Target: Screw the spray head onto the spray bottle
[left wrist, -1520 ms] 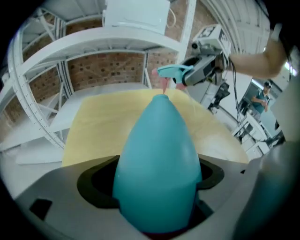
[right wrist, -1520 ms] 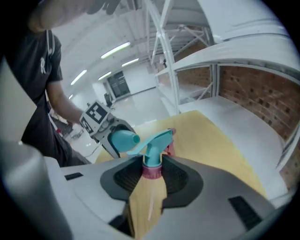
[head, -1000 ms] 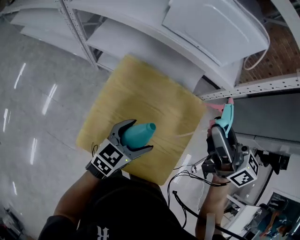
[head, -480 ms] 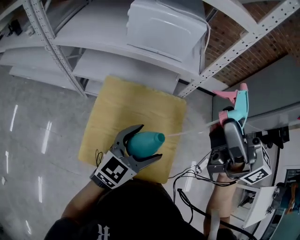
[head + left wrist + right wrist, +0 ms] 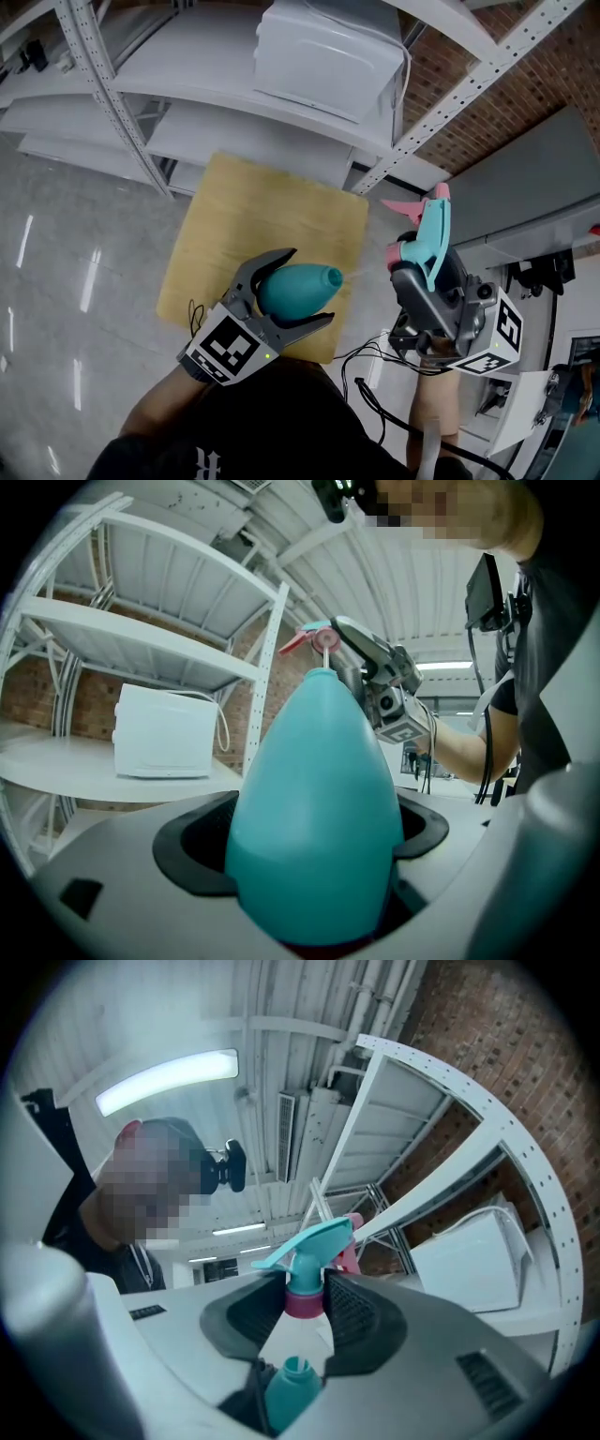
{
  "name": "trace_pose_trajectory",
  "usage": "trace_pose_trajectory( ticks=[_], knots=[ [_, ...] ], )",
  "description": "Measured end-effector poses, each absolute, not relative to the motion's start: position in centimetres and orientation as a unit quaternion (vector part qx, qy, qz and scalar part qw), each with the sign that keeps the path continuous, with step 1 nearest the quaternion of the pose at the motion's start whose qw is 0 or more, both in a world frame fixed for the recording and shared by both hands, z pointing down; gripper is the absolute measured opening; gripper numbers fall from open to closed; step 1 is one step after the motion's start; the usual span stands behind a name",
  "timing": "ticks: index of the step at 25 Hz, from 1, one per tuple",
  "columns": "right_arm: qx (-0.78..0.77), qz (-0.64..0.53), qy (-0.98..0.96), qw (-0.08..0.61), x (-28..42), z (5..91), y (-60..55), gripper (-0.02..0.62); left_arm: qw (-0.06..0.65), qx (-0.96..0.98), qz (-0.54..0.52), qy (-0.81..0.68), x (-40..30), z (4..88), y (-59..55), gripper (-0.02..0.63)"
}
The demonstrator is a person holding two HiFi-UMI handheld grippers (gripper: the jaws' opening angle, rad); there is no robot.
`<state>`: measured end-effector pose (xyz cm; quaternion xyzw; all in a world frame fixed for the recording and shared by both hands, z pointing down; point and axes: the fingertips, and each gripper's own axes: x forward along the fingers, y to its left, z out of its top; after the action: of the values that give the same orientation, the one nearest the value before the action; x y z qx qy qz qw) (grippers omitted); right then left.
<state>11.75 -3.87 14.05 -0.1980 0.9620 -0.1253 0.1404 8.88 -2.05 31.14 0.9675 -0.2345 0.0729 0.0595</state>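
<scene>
A teal, cone-shaped spray bottle (image 5: pixel 298 289) lies on its side in my left gripper (image 5: pixel 309 285), which is shut on its body, neck pointing right. In the left gripper view the bottle (image 5: pixel 319 799) fills the middle between the jaws. The spray head (image 5: pixel 429 232), teal with a pink trigger and pink collar, stands upright in my right gripper (image 5: pixel 419 259). In the right gripper view the jaws are shut on the pink collar (image 5: pixel 303 1302). The head sits right of and slightly above the bottle's mouth, apart from it. A thin white dip tube (image 5: pixel 326 658) runs from the head toward the mouth.
A yellow wooden tabletop (image 5: pixel 253 225) lies below both grippers. Grey metal shelving (image 5: pixel 112 103) with a white box (image 5: pixel 328 47) stands behind it, before a brick wall. Cables (image 5: pixel 375 394) hang by my right arm. Polished grey floor lies to the left.
Both grippers have risen with their loads. The right gripper has carried the spray head leftward, closer to the bottle's mouth. The bottle has shifted slightly right.
</scene>
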Motion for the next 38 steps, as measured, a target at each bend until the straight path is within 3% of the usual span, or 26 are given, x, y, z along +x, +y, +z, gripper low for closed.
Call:
trace_pose_trajectory(
  ticks=[9,25,33,38],
  knots=[
    [-0.123,-0.056,0.982,0.133,9.2,14.4,-0.7,0.115,0.039,0.971,0.084,-0.221,9.4,28.0,-0.8,0.448],
    [-0.109,-0.081,0.986,0.097,8.2,15.9,-1.1,0.115,0.022,0.966,0.098,-0.24,9.2,27.1,-1.4,0.448],
    [-0.264,-0.125,0.954,0.067,7.5,18.1,-4.7,0.115,-0.028,0.922,0.121,-0.366,7.0,28.2,-5.4,0.448],
    [-0.392,-0.124,0.904,0.118,7.7,18.5,-7.1,0.115,0.006,0.91,0.101,-0.402,7.0,28.8,-7.4,0.448]
  ],
)
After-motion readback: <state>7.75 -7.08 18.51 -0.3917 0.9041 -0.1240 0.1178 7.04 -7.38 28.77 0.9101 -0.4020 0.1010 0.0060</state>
